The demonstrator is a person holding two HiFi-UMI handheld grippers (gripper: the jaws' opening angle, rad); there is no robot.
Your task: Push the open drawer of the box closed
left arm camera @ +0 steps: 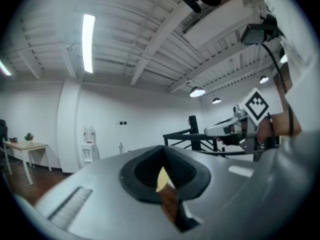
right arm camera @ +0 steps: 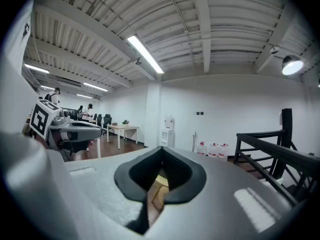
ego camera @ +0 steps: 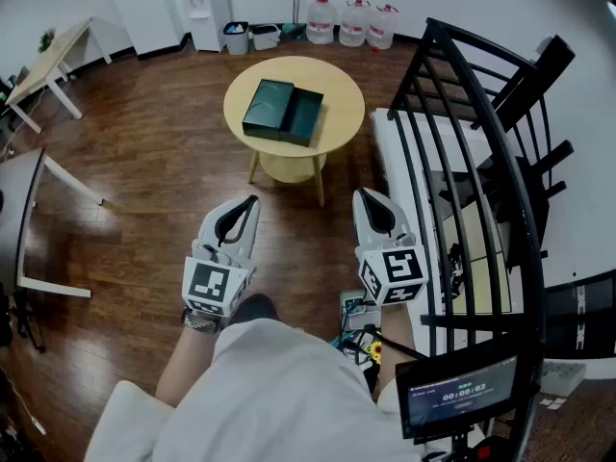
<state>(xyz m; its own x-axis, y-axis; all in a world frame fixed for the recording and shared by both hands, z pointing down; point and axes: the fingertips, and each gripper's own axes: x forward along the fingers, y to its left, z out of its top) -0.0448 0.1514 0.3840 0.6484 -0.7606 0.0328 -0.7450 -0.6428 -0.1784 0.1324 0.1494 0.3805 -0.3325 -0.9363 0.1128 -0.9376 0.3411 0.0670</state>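
The round table stands well ahead of me at twelve o'clock. On it lies the dark green box, its open drawer sticking out toward four o'clock. My left gripper and right gripper are both closed and empty, well short of it. If I shove off-centre, the box may slide or swivel instead of the drawer closing.

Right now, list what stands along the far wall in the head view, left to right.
Wooden desk → water dispenser → dark bin → pale bin → three water jugs.
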